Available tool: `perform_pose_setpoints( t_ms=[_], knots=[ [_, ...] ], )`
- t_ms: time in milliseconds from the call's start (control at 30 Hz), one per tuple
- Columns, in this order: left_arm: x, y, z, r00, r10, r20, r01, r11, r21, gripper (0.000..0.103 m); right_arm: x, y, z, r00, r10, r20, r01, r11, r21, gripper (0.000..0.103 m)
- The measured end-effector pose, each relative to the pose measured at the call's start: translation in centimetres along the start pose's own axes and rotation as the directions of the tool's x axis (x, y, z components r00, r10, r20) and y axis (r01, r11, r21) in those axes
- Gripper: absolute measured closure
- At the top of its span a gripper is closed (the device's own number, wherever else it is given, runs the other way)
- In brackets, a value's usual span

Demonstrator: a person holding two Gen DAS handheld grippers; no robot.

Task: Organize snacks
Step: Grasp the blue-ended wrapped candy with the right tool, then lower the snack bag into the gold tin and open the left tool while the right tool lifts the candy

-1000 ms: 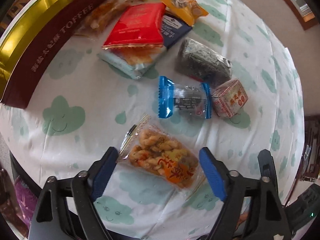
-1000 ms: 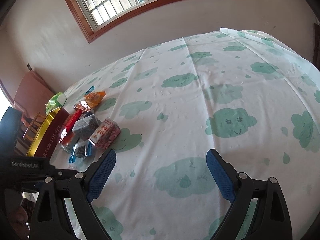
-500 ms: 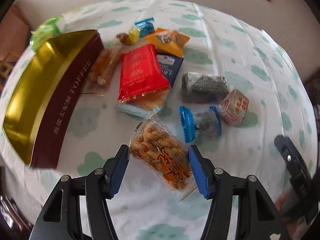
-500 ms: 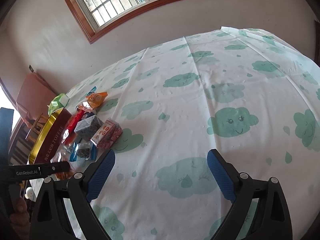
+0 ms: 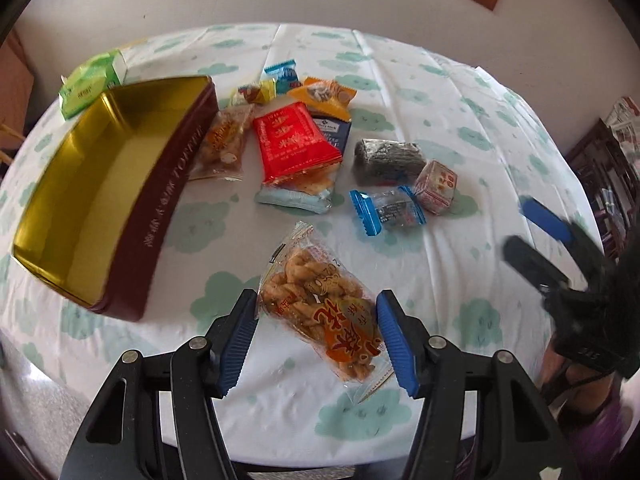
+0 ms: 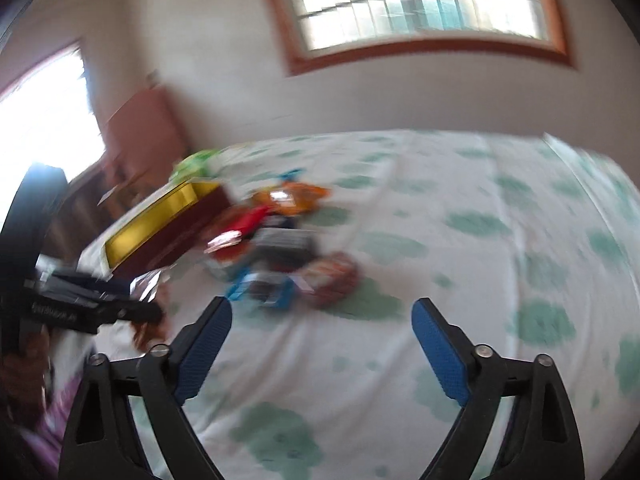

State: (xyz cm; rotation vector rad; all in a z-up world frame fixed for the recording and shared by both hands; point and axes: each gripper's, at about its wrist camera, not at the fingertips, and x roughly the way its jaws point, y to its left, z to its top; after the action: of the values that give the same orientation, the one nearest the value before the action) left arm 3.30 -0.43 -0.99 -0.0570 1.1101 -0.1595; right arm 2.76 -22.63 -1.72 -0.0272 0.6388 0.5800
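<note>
just beginning: left gripper (image 5: 318, 336) clenching the twisted-snack packet (image 5: 320, 304) above the tablecloth (image 5: 420, 92), toffee tin (image 5: 100, 188) sitting empty, other snacks lying beside it; right gripper (image 6: 320, 354) closing on nothing.

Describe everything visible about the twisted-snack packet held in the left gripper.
The twisted-snack packet is a clear plastic pouch with crimped ends, filled with golden-brown fried dough twists. An orange label with large red characters covers its near end. It lies diagonally, far end pointing up-left toward the gold-lined toffee tin, near corner trailing past the right finger. The left gripper is shut on its sides, both blue pads pressing the plastic. It appears lifted clear of the cloud-print tablecloth, apart from the other snacks.
</note>
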Motion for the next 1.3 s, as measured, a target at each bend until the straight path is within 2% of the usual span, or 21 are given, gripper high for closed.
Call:
perform_pose_setpoints(
  t_ms=[33,67,100,167,267,300,367,767,867,900,1100,1300],
  knots=[
    [-0.4,0.1,-0.1,1.000,0.003,0.009,-0.003,1.000,0.007,0.047,0.2,1.1,0.7,0.999,0.037,0.009,-0.037,0.997,-0.061,0.035],
    [-1.0,0.3,-0.3,1.000,0.003,0.021,-0.003,1.000,0.015,0.047,0.6,2.0,1.1,0.998,0.055,0.002,-0.055,0.993,-0.107,0.045],
    [-1.5,0.4,-0.4,0.999,0.006,0.032,-0.007,1.000,0.020,0.047,1.6,2.7,1.6,0.997,0.068,-0.041,-0.074,0.983,-0.167,0.055],
    [-2.4,0.7,-0.6,0.999,0.010,0.052,-0.011,1.000,0.025,0.047,3.0,3.9,2.1,0.989,0.099,-0.112,-0.124,0.963,-0.241,0.066],
    [-3.5,1.2,-0.6,0.997,0.011,0.073,-0.013,1.000,0.027,0.046,6.3,4.2,2.3,0.964,0.089,-0.252,-0.167,0.937,-0.307,0.066],
    [-3.7,1.4,-0.6,0.997,0.010,0.078,-0.012,1.000,0.026,0.046,7.0,4.4,2.4,0.955,0.096,-0.282,-0.187,0.929,-0.318,0.066],
    [-4.3,1.9,-0.4,0.996,0.003,0.086,-0.005,1.000,0.022,0.046,8.5,4.7,2.5,0.944,0.061,-0.325,-0.183,0.915,-0.360,0.066],
    [-5.8,3.6,-0.1,0.993,0.008,0.117,-0.010,1.000,0.021,0.046,12.2,5.2,3.6,0.909,0.019,-0.417,-0.210,0.884,-0.418,0.065],
    [-5.9,3.7,0.0,0.993,0.001,0.118,-0.004,1.000,0.025,0.046,12.9,5.4,3.8,0.901,0.022,-0.434,-0.213,0.892,-0.398,0.063],
    [-5.9,3.8,0.1,0.993,-0.004,0.117,0.002,1.000,0.022,0.046,13.1,5.3,3.9,0.899,0.029,-0.438,-0.213,0.901,-0.377,0.066],
    [-6.3,4.1,0.3,0.990,0.014,0.139,-0.017,1.000,0.024,0.046,12.1,5.5,2.8,0.937,0.027,-0.348,-0.133,0.949,-0.285,0.076],
    [-6.5,5.2,1.2,0.983,0.061,0.172,-0.067,0.997,0.028,0.046,9.7,6.4,1.3,0.954,0.046,-0.297,-0.094,0.984,-0.150,0.077]
  ],
)
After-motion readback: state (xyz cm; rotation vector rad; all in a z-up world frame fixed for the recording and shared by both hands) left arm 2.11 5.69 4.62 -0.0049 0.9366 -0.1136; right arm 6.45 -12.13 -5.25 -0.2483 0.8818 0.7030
